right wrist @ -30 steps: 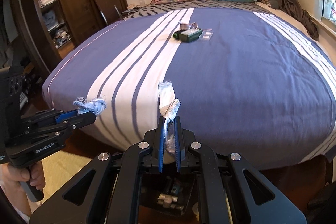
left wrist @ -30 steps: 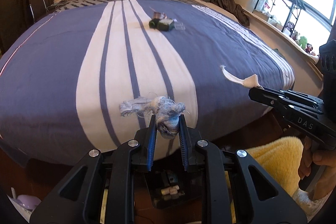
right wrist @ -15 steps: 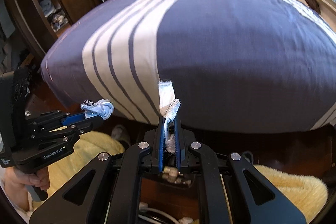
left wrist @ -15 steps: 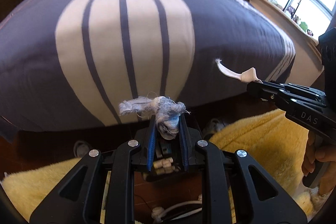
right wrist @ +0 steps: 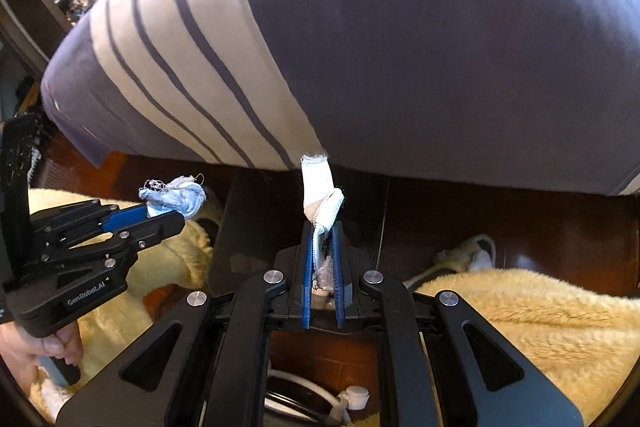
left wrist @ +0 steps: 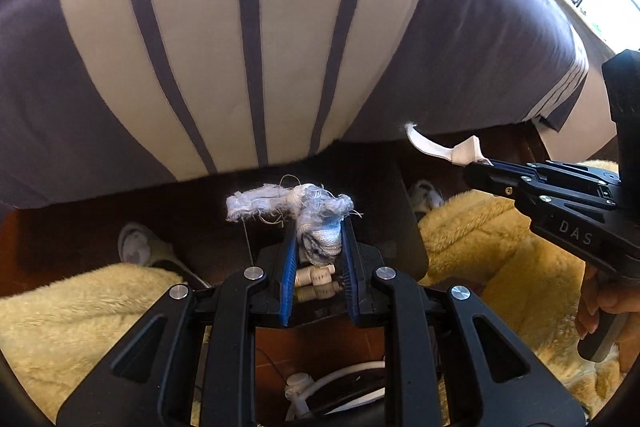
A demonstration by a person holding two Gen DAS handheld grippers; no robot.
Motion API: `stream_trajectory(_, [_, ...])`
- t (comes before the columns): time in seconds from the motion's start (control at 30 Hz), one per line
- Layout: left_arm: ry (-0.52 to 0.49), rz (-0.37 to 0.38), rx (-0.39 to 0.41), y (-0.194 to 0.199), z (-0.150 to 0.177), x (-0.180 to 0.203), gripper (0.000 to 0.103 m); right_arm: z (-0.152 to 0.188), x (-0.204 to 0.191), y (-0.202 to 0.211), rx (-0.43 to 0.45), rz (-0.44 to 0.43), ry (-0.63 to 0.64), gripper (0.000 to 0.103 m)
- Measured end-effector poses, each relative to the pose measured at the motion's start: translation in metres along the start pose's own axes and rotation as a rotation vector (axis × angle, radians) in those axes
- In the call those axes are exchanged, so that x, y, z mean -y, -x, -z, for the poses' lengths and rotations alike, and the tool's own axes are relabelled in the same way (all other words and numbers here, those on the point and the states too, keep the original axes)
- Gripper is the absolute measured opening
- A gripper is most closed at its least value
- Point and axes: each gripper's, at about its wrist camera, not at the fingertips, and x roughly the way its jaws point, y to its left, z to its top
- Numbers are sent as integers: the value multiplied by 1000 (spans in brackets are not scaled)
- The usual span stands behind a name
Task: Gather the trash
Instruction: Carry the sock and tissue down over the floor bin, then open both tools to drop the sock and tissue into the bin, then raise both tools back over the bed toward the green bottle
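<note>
Frayed blue-white cloth scrap [left wrist: 316,211], woven white fabric strip [right wrist: 322,195], smooth matt bedspread [left wrist: 248,27], shaggy yellow rug [left wrist: 60,331], glossy dark wood floor [right wrist: 520,219]

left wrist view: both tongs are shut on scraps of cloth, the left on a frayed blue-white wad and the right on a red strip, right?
Not quite: the strip is white, not red. The right wrist view shows the right tongs shut on a white strip. The rest holds: the left tongs are shut on the frayed blue-white wad.
</note>
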Motion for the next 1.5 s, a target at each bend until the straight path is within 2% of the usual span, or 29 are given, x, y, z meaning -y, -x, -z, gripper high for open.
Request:
stream_trajectory(0.27, [7,22,-114,-41,4,-3,19,2,1,-38,-111,-12,-25,10])
stream_trajectory(0.47, [9,32,-183,-60,7,-3,20,-8,-2,-58,-137,-9,-33,12])
stream_trajectory(0.6, [8,40,-198,-64,8,-3,23,-13,-3,-64,-138,-17,-34,12])
stream_trajectory(0.67, [14,39,-201,-65,8,-6,32,-14,-1,-65,-134,-18,-40,20])
stream_trajectory(0.7, [17,36,-202,-65,8,-7,35,-15,-1,-66,-132,-16,-42,39])
stream_trajectory(0.73, [19,35,-201,-65,8,-8,42,-16,-1,-66,-129,-18,-43,50])
stream_trajectory(0.8, [26,25,-193,-63,8,-10,48,-18,0,-63,-111,-11,-43,51])
stream_trajectory(0.83, [31,18,-188,-62,7,-11,55,-19,0,-61,-104,-9,-46,51])
stream_trajectory(0.87, [36,10,-179,-58,7,-13,63,-20,1,-59,-96,-8,-49,51])
stream_trajectory(0.9, [40,-1,-167,-54,6,-14,66,-22,2,-54,-81,-2,-52,54])
stream_trajectory(0.97, [42,-23,-143,-44,3,-16,77,-26,2,-44,-52,18,-45,67])
stream_trajectory(1.03, [45,-42,-115,-32,0,-16,85,-29,2,-31,-14,57,-35,85])
stream_trajectory(1.1, [46,-63,-76,-16,-4,-18,91,-32,3,-17,19,68,-37,95])
stream_trajectory(1.27, [35,-79,44,29,-17,-15,92,-38,3,12,72,27,-42,95])
stream_trajectory(1.4, [-18,-97,151,64,-30,-3,92,-49,5,45,165,24,-51,95])
stream_trajectory(1.5, [-40,-113,241,91,-42,4,92,-58,7,75,267,22,-59,95])
